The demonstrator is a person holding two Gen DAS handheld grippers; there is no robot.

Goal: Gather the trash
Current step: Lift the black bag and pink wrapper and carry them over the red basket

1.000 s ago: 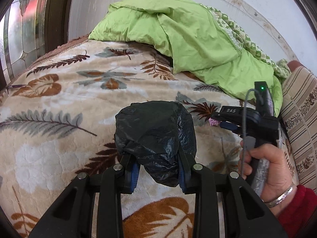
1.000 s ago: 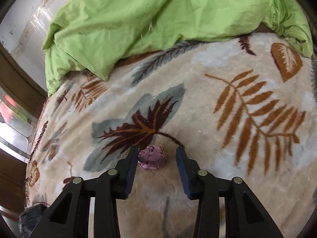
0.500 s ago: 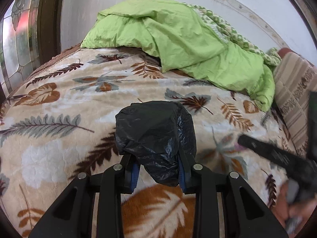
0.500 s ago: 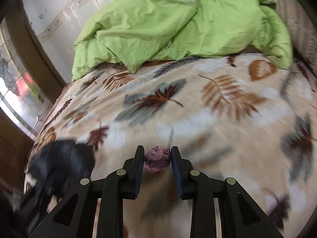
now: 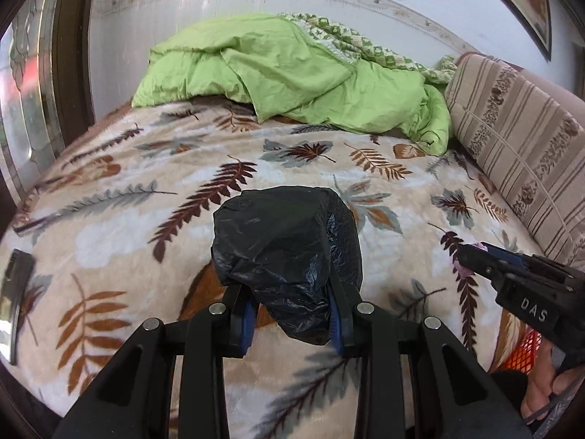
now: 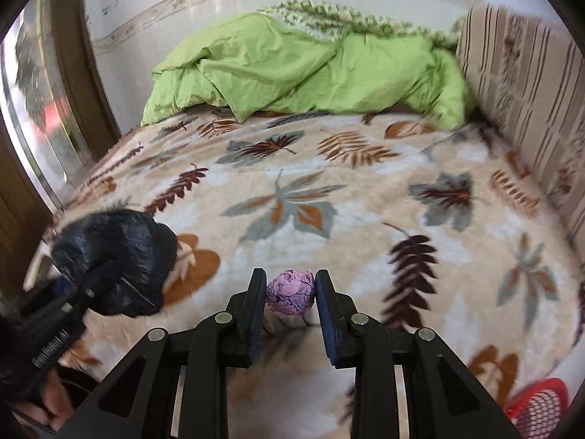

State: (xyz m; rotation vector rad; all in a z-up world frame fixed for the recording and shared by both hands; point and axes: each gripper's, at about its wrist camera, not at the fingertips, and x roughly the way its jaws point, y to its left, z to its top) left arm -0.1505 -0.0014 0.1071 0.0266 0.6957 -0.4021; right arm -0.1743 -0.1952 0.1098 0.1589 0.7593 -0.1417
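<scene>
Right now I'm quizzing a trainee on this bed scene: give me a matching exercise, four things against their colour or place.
1. crumpled paper ball
2. trash bag
3. duvet
4. basket

a. black, in left gripper
b. red mesh, at bed's near edge
c. purple, in right gripper
d. green, heaped at far end

Pairs: 1-c, 2-a, 3-d, 4-b

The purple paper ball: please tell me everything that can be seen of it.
The purple paper ball is a small, tightly crumpled wad of pale purple paper, creased all over. It is pinched between the two blue pads of the right gripper, held clear above the leaf-patterned blanket. In the left wrist view only a pink sliver shows at the fingertips.
</scene>
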